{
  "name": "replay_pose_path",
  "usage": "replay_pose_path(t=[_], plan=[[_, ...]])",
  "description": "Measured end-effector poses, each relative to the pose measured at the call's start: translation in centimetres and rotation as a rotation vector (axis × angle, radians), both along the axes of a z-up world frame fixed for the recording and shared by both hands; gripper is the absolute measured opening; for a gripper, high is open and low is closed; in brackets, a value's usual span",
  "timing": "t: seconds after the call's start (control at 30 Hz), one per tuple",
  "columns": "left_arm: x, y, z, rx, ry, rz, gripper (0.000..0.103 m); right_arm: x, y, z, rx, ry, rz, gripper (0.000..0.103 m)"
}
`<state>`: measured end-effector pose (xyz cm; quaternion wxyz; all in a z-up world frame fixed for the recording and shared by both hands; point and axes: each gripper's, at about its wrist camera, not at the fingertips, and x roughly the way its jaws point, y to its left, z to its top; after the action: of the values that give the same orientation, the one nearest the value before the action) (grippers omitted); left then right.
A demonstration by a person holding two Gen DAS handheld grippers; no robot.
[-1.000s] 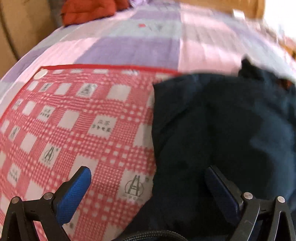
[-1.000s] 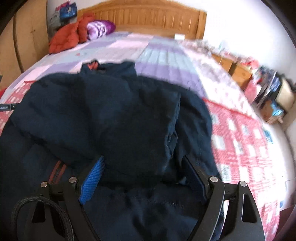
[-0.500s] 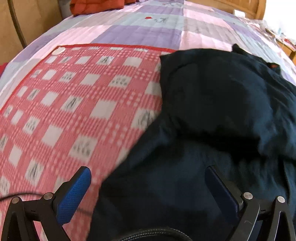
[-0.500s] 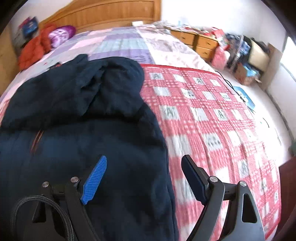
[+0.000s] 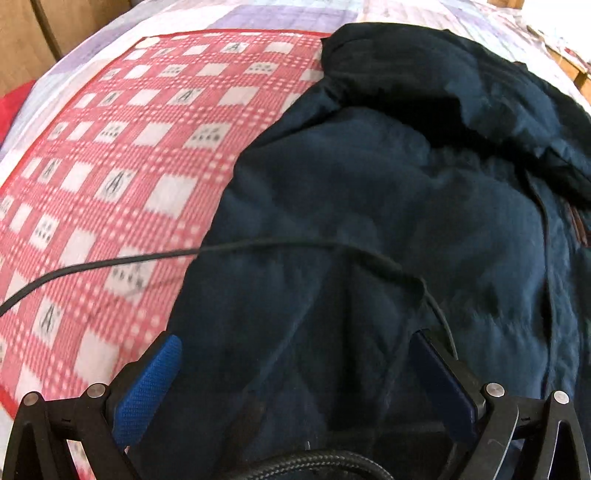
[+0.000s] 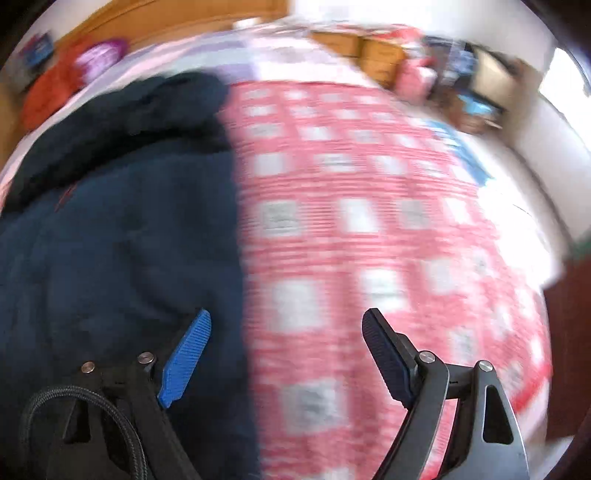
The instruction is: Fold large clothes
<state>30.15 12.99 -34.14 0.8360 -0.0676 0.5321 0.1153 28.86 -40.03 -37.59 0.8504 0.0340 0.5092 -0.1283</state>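
A dark blue jacket (image 5: 388, 221) lies spread on a red checked blanket (image 5: 110, 166) on the bed (image 5: 258, 14), a thin black cable (image 5: 110, 260) trailing across both. The left gripper (image 5: 295, 373) hangs over the jacket, jaws spread, gripping nothing. The right gripper (image 6: 286, 354) straddles the jacket's right edge, jaws spread, empty. The right view is badly blurred; the room's far clutter is unreadable.
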Motion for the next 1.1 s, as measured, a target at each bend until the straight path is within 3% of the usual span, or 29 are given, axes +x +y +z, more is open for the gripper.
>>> replay_pose_path(t=[0.1,0.2,0.4,0.5,0.67,0.8,0.87,0.93,1.0,1.1], plan=[[-1.0,-0.4,0.4,-0.044,-0.001,0.023,0.102,-0.8,-0.1,1.6,0.001,-0.046,0.024,0.086],[-2.3,-1.3,1.1,-0.083,-0.011,0.047,0.102,1.4,1.5,2.9,0.025,-0.104,0.112,0.086],[-5.2,-3.7,3.1,-0.111,-0.049,0.02,0.102,13.5,7.1,4.7,0.179,-0.208,0.246,0.087],[-6.6,-4.6,3.6,-0.086,-0.061,-0.015,0.102,19.4,9.8,4.5,0.197,-0.196,0.272,0.087],[-8.3,-4.8,3.6,-0.078,-0.053,-0.047,0.102,26.4,12.4,2.0,0.198,-0.08,0.229,0.086],[-9.0,-3.7,3.8,-0.083,-0.055,-0.044,0.102,29.4,12.7,0.9,0.153,-0.054,0.186,0.036],[-9.3,-2.9,3.8,-0.084,-0.058,-0.035,0.102,30.8,12.0,1.7,0.12,-0.084,0.152,0.022],[-9.5,-2.0,3.8,-0.082,-0.057,-0.022,0.102,31.5,11.0,2.4,0.101,-0.105,0.13,0.018],[-9.7,-1.2,3.8,-0.082,-0.06,-0.006,0.102,31.9,11.1,2.1,0.072,-0.051,0.169,0.018],[-9.7,-0.6,3.8,-0.09,-0.059,0.015,0.102,29.2,11.8,2.9,-0.011,-0.057,0.232,0.018]])
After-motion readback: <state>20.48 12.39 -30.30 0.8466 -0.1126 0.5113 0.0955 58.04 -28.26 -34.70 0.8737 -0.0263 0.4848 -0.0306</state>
